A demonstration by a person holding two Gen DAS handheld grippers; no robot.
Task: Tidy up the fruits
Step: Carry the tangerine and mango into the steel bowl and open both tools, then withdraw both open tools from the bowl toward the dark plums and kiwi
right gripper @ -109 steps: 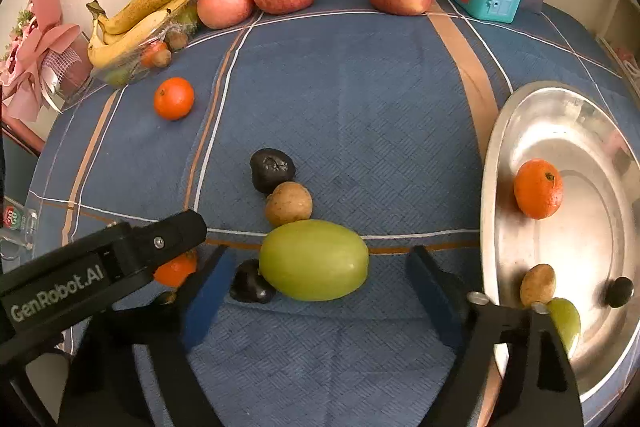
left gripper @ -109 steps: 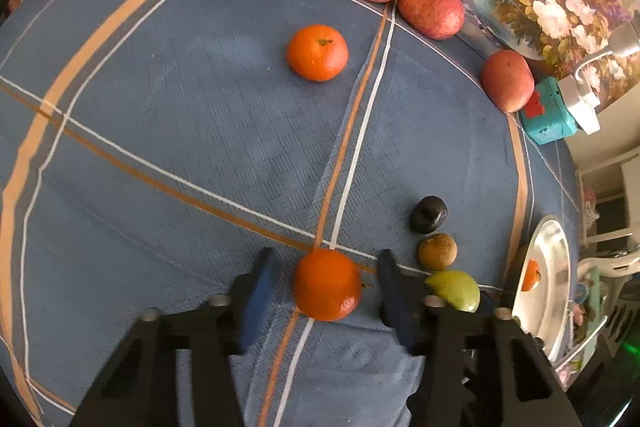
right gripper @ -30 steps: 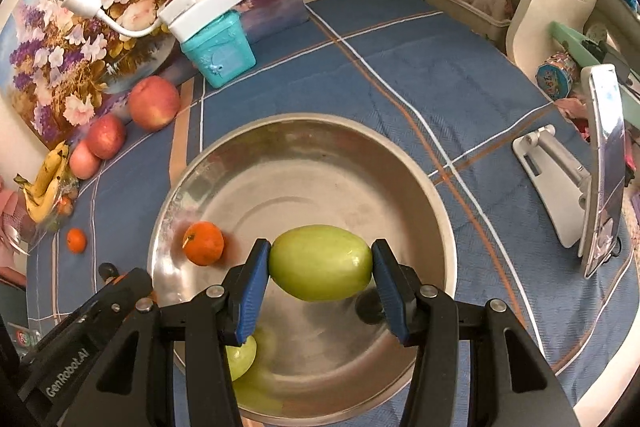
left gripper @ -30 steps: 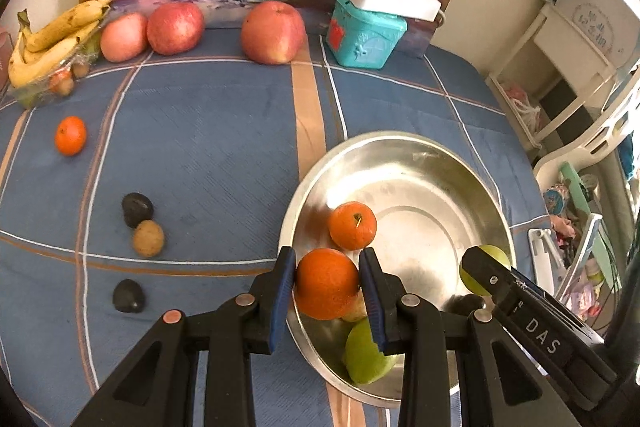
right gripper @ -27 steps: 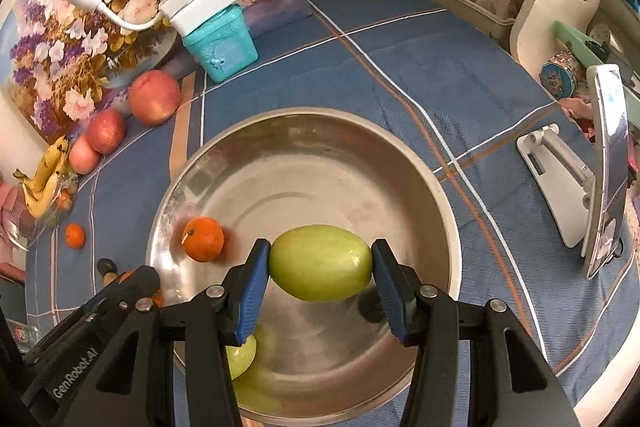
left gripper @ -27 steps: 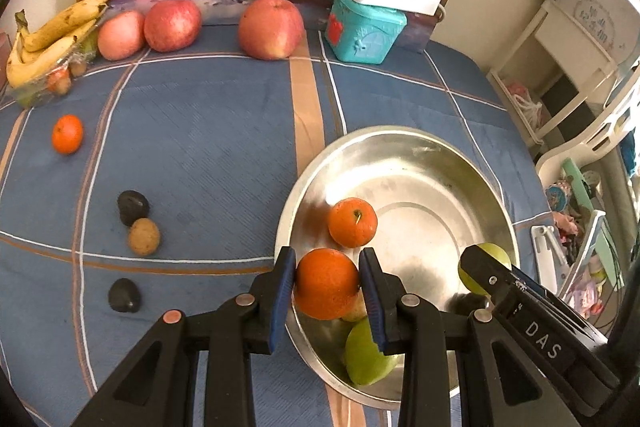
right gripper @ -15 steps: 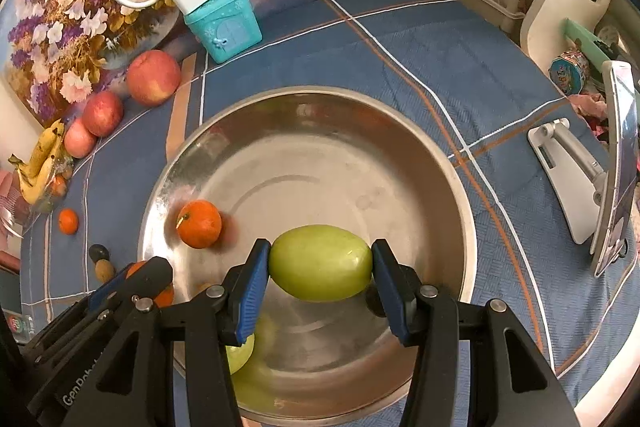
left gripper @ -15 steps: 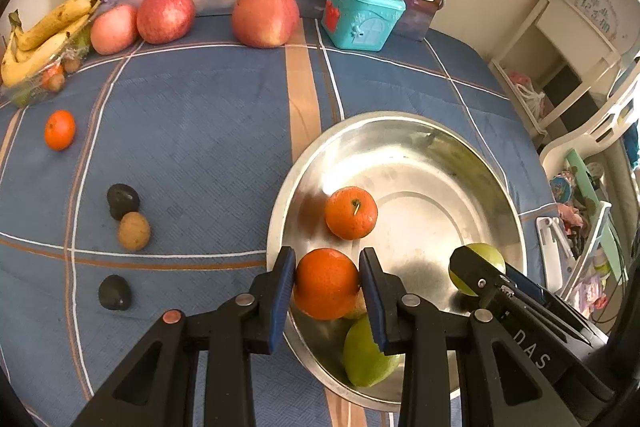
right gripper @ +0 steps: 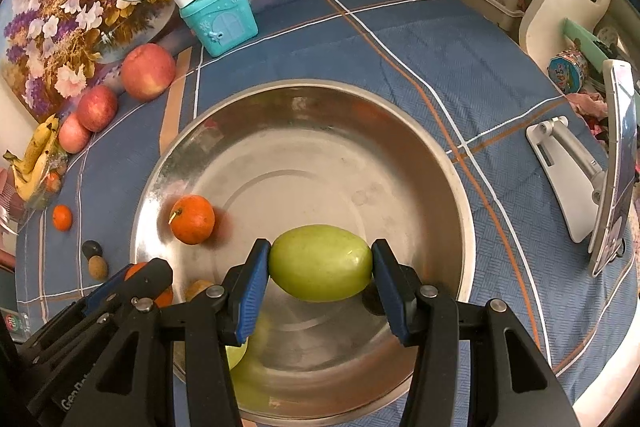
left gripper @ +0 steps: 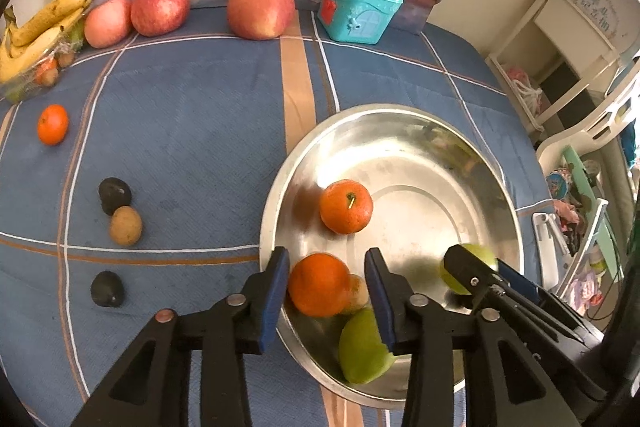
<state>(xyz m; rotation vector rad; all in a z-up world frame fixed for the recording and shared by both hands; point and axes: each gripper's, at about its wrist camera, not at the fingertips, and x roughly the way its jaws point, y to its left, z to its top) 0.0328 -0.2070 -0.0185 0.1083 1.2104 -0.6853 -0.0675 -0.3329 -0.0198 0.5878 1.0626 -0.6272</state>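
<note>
Left gripper (left gripper: 326, 285) over the near-left rim of the round steel bowl (left gripper: 496, 187). Its blue pads have just been spreading; the round orange tangerine (left gripper: 318, 285) sits between them with a clear gap at the right pad, the left pad close or barely touching — released, not clamped. The fruit is blurred at its edges.

Right gripper (right gripper: 320, 263) above the bowl's near half, pads pressed on both ends of an oval pale-green fruit (right gripper: 320, 263), held clear of the bowl floor.

In the bowl: a second stemmed tangerine (left gripper: 346, 207) toward the left wall; a green fruit (left gripper: 360, 347) at the near rim, partly hidden behind the left gripper's right finger; a small brown fruit (left gripper: 358, 293) mostly hidden behind the released tangerine. A dark object under the held green fruit is too hidden to identify.

Left of the bowl, on the blue checked cloth (left gripper: 192, 131): two dark fruits, one brown, one small tangerine.
</note>
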